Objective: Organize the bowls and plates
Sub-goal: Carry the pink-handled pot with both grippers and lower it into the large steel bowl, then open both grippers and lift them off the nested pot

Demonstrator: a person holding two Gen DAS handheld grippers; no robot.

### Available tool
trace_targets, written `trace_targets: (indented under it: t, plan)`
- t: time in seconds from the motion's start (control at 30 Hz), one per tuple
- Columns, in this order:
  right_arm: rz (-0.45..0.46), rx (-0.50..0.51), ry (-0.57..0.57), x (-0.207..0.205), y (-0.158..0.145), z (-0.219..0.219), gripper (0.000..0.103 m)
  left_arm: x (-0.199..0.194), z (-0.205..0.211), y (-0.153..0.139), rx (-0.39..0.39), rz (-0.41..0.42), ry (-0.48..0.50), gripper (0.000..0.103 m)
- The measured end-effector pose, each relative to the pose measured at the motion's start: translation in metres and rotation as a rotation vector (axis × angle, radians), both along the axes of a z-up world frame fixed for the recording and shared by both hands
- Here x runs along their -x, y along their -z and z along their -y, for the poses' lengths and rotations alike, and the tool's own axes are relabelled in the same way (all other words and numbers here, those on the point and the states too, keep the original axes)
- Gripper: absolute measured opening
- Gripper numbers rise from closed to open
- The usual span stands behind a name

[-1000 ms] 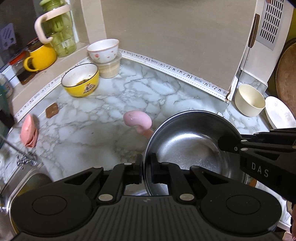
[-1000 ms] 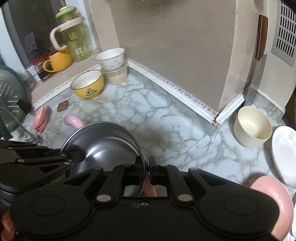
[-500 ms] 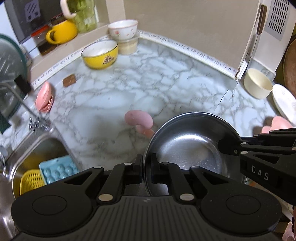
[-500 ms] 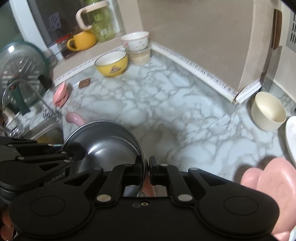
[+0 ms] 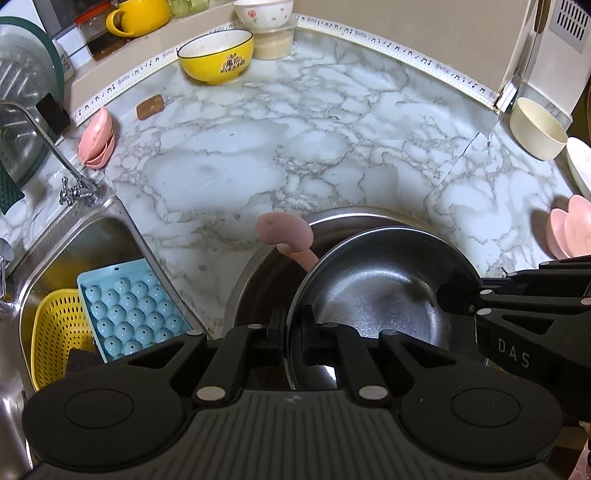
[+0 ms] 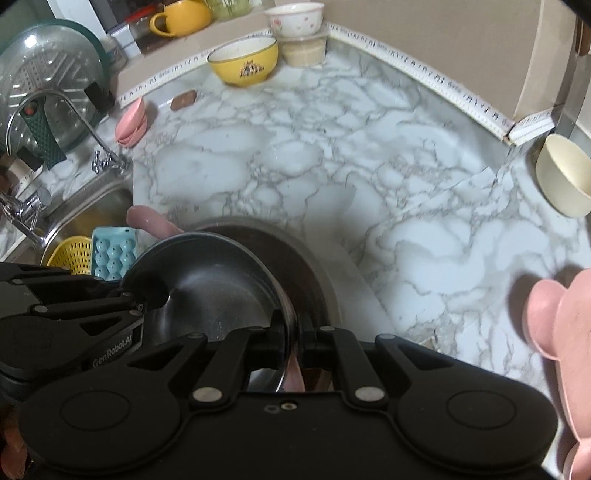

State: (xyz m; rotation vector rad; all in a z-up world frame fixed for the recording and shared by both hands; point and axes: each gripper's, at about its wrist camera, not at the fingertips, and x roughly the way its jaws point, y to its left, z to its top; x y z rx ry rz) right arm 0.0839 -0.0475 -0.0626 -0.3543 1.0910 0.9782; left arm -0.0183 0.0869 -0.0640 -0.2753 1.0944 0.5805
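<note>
While both grippers pinch its rim from opposite sides, the steel bowl [image 5: 384,288] hangs tilted just above a larger steel basin [image 5: 258,280] that sits on the marble counter [image 5: 295,147]. The left gripper [image 5: 294,326] has its jaws pressed onto the bowl's near edge; the right gripper [image 6: 294,332] clamps the rim on the other side in the same way. A pink spoon [image 5: 284,232] pokes out from between bowl and basin, its head resting on the basin's far rim. Left of the basin lies the sink [image 5: 74,236], holding a blue egg tray [image 5: 129,306] and a yellow basket [image 5: 55,332]. Well beyond the basin, by the back wall, stands a yellow bowl [image 5: 216,55], with a white bowl [image 5: 264,14] just behind it. Far right of the basin are a cream bowl [image 5: 537,129] and pink dishes [image 5: 570,229]
</note>
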Motion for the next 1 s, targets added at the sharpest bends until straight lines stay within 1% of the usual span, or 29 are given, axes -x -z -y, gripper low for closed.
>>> trace_targets:
  t: [0.17,0.4,0.67,0.77,0.83,0.9,0.93,1.0]
  plan:
    - [-0.014,0.02,-0.009,0.0,0.008,-0.004,0.007,-0.003,-0.004,0.007,0.011,-0.017,-0.002,0.008]
    - [-0.002,0.023,-0.006,-0.007,0.01,-0.008,0.007,-0.012,-0.006,0.009,-0.006,-0.016,0.016,0.008]
    - [0.015,0.023,0.04,-0.026,0.01,-0.014,0.006,-0.036,-0.012,0.009,-0.014,-0.006,0.032,0.008]
    - [0.013,0.023,0.055,-0.034,0.01,-0.016,0.007,-0.044,-0.016,0.009,-0.003,-0.003,0.037,0.008]
    - [0.006,0.022,0.057,-0.039,0.011,-0.017,0.009,-0.047,-0.019,0.008,0.008,-0.001,0.041,0.008]
    - [0.001,0.008,0.061,-0.041,0.009,-0.017,0.015,-0.048,-0.023,0.008,0.024,0.003,0.039,0.008]
    - [-0.001,0.003,0.057,-0.041,0.009,-0.017,0.019,-0.048,-0.024,0.008,0.028,0.003,0.041,0.008]
    - [-0.006,-0.004,0.048,-0.042,0.007,-0.016,0.02,-0.049,-0.024,0.008,0.024,-0.005,0.057,0.008]
